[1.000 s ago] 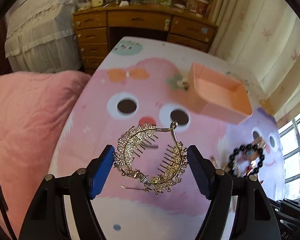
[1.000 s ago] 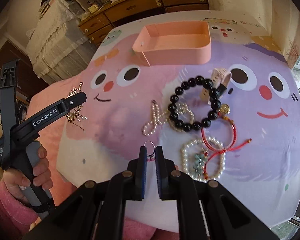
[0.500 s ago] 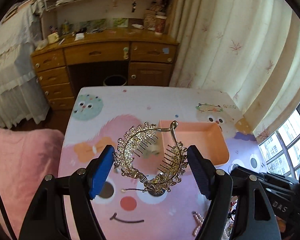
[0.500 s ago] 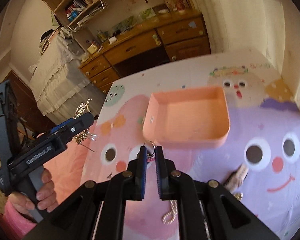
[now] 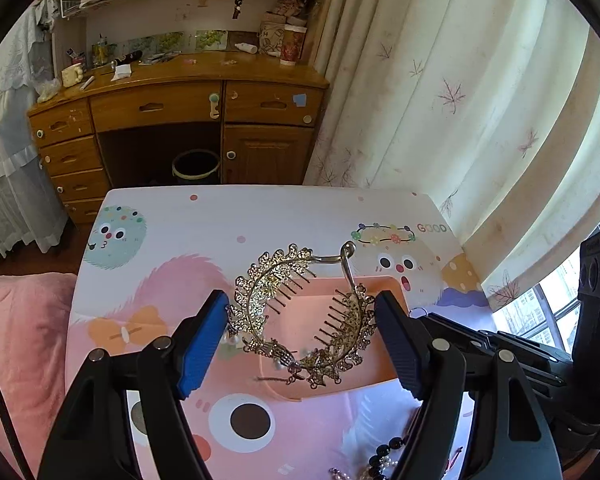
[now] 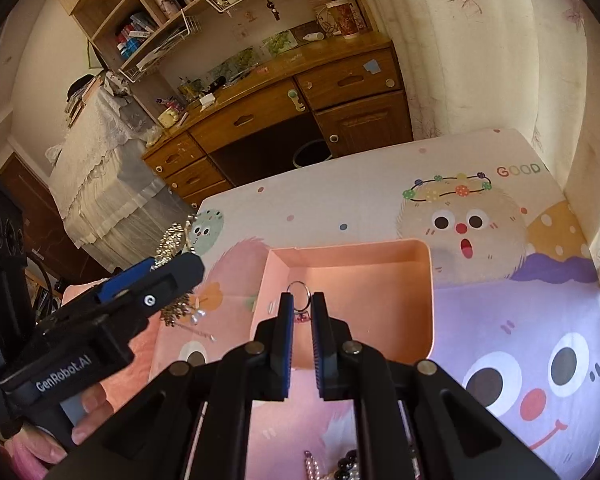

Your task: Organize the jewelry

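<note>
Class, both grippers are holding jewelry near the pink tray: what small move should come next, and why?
Probably lower the right gripper a little and open it. It is shut on the small ring, which already sits over the pink tray. The left gripper, clamped on the gold hair comb, also appears over the tray, so it could follow.

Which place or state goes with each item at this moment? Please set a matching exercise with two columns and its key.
Things:
1. gold hair comb
2. small ring
3. pink tray
4. black bead bracelet

States:
A. lying on the table near the bottom edge of the view
B. held between the left gripper fingers
C. pinched in the right gripper
D. sitting on the cartoon tablecloth

Pairs: 1-B, 2-C, 3-D, 4-A
</note>
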